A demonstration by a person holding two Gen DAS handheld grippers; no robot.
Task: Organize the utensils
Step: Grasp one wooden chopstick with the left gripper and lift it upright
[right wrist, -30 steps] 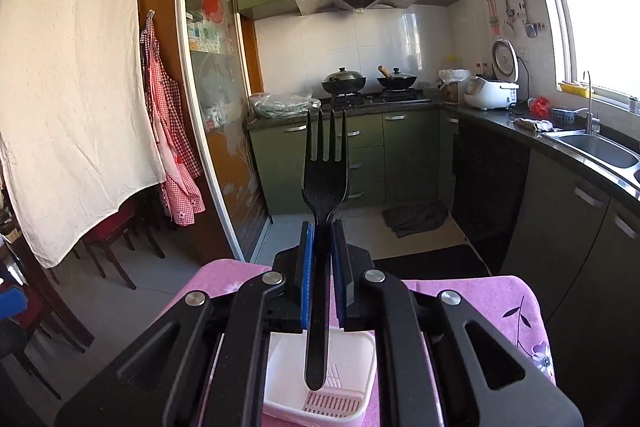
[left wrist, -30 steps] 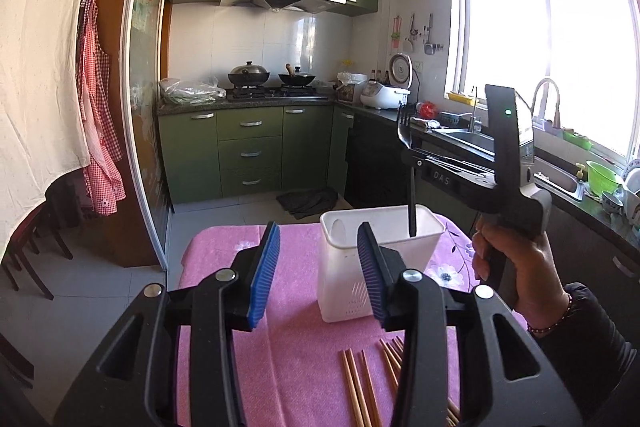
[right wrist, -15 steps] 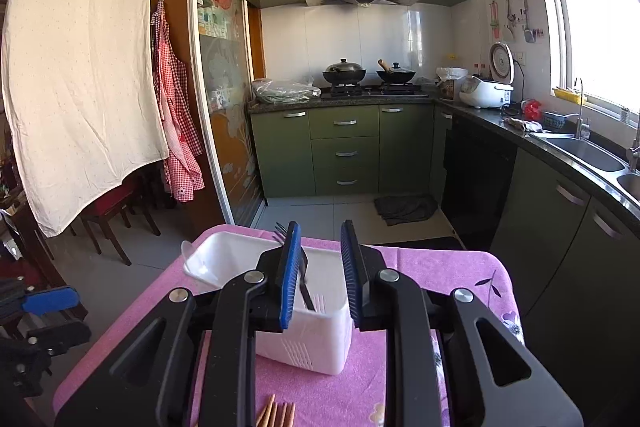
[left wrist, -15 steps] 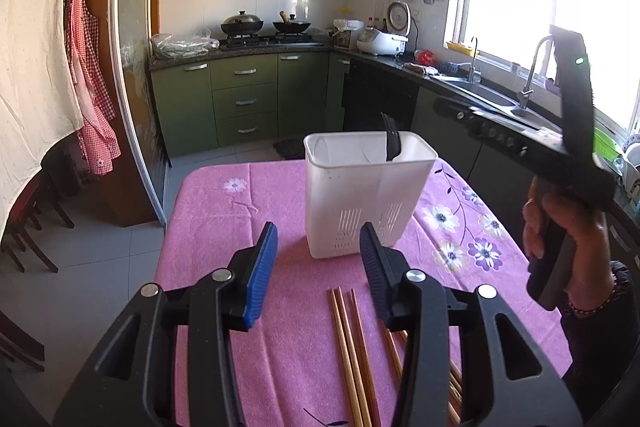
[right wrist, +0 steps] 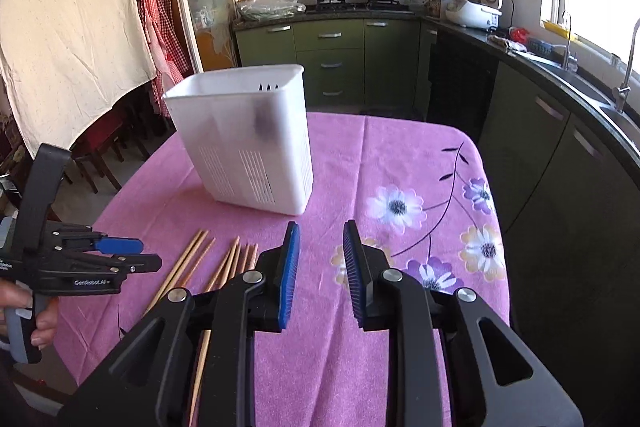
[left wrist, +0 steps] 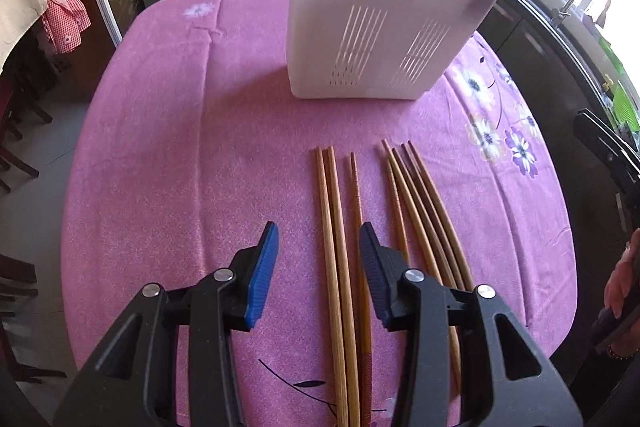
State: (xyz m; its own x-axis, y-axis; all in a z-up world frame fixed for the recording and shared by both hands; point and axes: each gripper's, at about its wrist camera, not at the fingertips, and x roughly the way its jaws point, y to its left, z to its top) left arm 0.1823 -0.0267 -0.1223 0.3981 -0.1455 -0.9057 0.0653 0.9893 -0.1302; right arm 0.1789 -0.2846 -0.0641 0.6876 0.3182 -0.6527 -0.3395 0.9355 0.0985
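Two chopsticks (left wrist: 338, 267) lie between the spread jaws of the left gripper (left wrist: 318, 239), untouched. The right gripper (right wrist: 318, 247), jaws just opened and empty, hovers at 5 o'clock of the white holder (right wrist: 248, 139).

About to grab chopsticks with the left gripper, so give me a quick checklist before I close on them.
1. Left gripper jaws open: ok.
2. Chopsticks between the left gripper's jaws: ok, about three.
3. Pads down at chopstick level: cannot tell.
4. White holder upright on the pink tablecloth: ok.
5. Right gripper empty, clear of chopsticks: ok.
6. Fork settled inside the holder: ok, faintly visible through the wall.
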